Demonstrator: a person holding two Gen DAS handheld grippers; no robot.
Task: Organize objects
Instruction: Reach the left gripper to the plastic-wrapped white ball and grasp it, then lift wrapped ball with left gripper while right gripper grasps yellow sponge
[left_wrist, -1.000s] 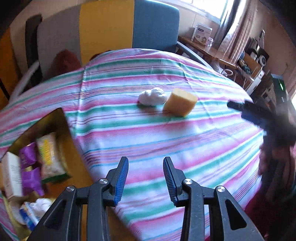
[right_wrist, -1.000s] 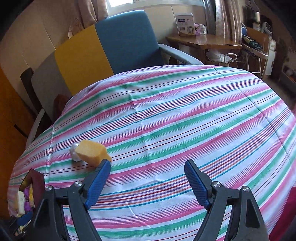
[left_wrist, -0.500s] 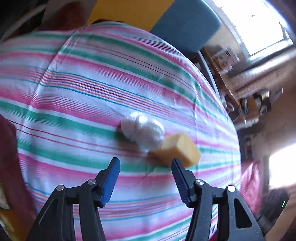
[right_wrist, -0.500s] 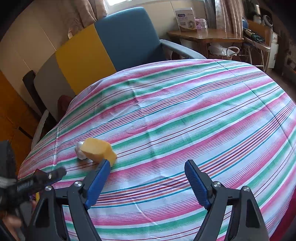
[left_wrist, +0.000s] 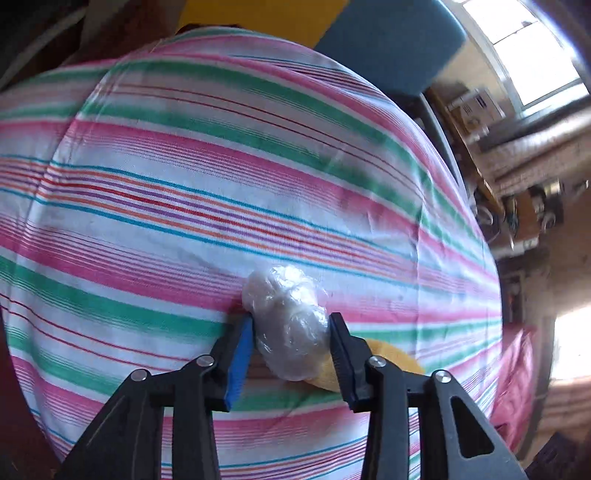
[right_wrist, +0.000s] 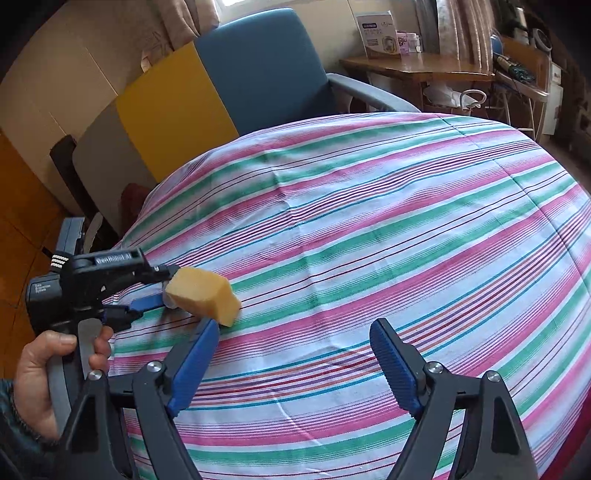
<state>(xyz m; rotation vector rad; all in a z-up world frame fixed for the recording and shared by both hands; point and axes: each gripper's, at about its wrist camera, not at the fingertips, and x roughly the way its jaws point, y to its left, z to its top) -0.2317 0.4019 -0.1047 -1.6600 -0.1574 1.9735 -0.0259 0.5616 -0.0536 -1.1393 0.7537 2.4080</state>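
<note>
Left wrist view: the left gripper (left_wrist: 291, 341) is lowered over a small white lump wrapped in clear crinkled plastic (left_wrist: 288, 321), which lies on the desk under a pink, green and white striped cloth (left_wrist: 221, 192). The wrapped lump sits squarely between the two blue-padded fingers (left_wrist: 242, 350), its long axis running from the upper left toward the lower right of the frame, roughly along the fingers. The jaws are closing, narrowed to the lump's width, with both pads at its sides; a firm pinch is judged to be made or nearly made. A yellow sponge-like block (left_wrist: 388, 363) lies just behind the lower-right finger, touching or almost touching the lump, so it may be nudged as the lump is lifted.

Right wrist view: the right gripper (right_wrist: 291, 363) is held wide apart above bare striped cloth, with nothing between its fingers. The yellow block is seen at centre left, just beyond the left-hand finger tip. The left gripper, held by a hand (right_wrist: 44, 373) at lower left, reaches in behind the block, and the lump is almost hidden there. The left hand is plainly the nearer to the lump.
</note>
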